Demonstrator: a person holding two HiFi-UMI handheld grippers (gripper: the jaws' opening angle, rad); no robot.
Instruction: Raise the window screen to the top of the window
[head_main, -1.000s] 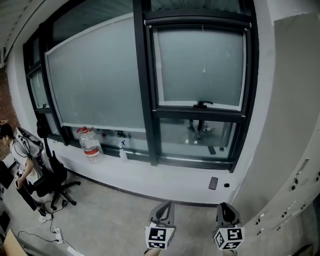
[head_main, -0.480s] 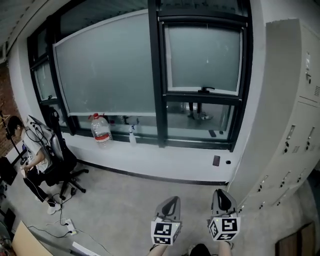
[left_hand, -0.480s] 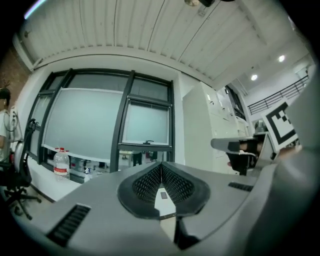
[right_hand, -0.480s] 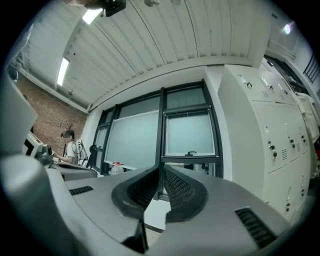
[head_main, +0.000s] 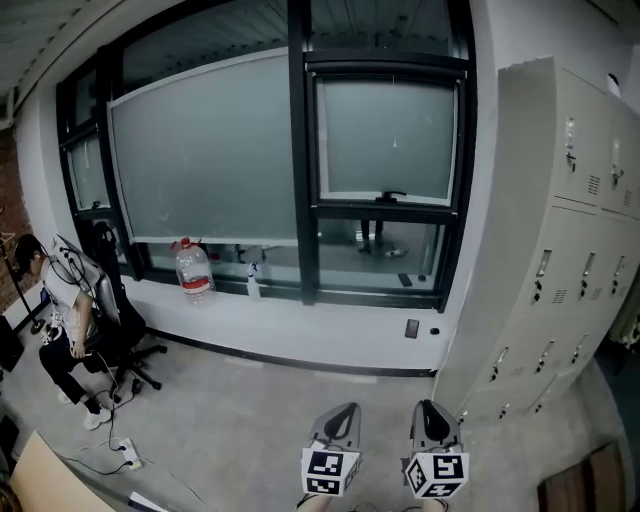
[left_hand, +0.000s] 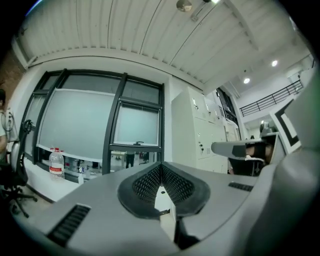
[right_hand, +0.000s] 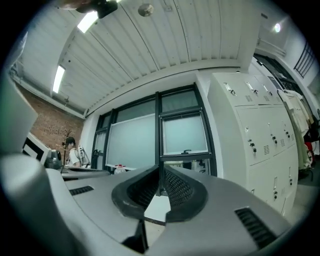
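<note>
**Q:** Where are we?

**A:** Grey floor (head_main: 230, 420) runs up to a white wall holding a black-framed window (head_main: 298, 200). White lockers (head_main: 545, 230) stand along the right. At far left a person (head_main: 55, 320) sits in a black office chair (head_main: 118, 335).

**Q:** And the screen?

**A:** A wide window screen (head_main: 210, 160), pale and frosted, covers the left pane down to a bottom edge just above the sill. A narrow window screen (head_main: 385, 140) covers the upper part of the right pane, and clear glass shows below it. Both are well away from the grippers. A large water bottle (head_main: 192, 268) and a small spray bottle (head_main: 252, 283) stand on the sill under the wide one.

**Q:** What are the grippers doing?

**A:** The left gripper (head_main: 340, 420) and the right gripper (head_main: 430, 418) sit side by side at the bottom of the head view, pointing towards the window. In each gripper's own view the jaws are pressed together at the tips, with nothing between them.
</note>
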